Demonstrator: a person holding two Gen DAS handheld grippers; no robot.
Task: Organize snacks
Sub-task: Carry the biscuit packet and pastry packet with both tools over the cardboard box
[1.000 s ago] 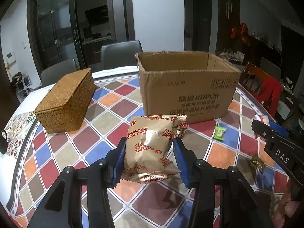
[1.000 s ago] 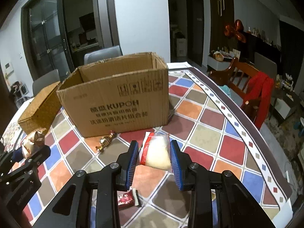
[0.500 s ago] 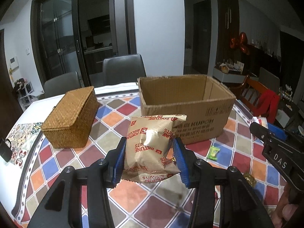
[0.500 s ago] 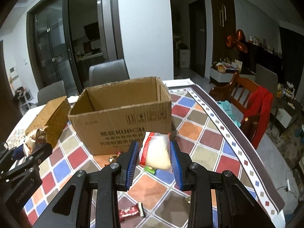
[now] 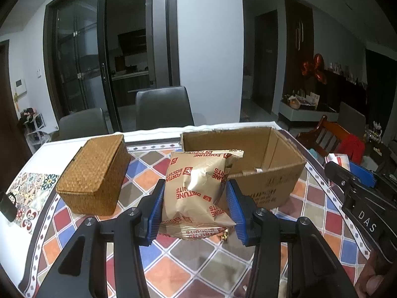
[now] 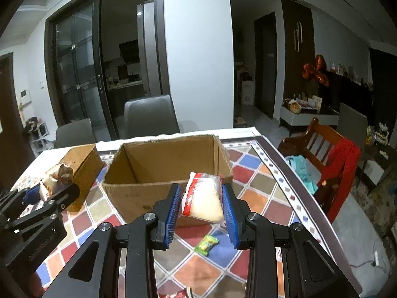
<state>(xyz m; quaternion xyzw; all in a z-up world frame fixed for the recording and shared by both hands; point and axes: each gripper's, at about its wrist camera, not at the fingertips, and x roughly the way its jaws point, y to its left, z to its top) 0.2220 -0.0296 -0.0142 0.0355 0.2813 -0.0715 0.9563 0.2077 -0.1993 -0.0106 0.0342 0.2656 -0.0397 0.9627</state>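
My left gripper [image 5: 196, 204] is shut on a tan Fortune biscuits bag [image 5: 197, 188] and holds it up in front of the open cardboard box [image 5: 273, 176]. My right gripper [image 6: 201, 211] is shut on a clear snack packet with red print and white contents [image 6: 204, 198], held just before the box's near wall [image 6: 139, 198]. The box interior looks empty. The left gripper with its bag also shows at the left of the right wrist view [image 6: 49, 191]. The right gripper shows at the right of the left wrist view [image 5: 352, 186].
A lidded wicker basket [image 5: 95, 173] stands left of the box on the tiled-pattern table [image 5: 173, 260]. A green candy [image 6: 206, 243] and a red wrapper [image 6: 173, 294] lie on the table near me. A gold candy [image 5: 224, 235] lies under the bag. Chairs ring the table.
Both grippers have risen with their snacks and moved toward the box, so its open top and inside now show.
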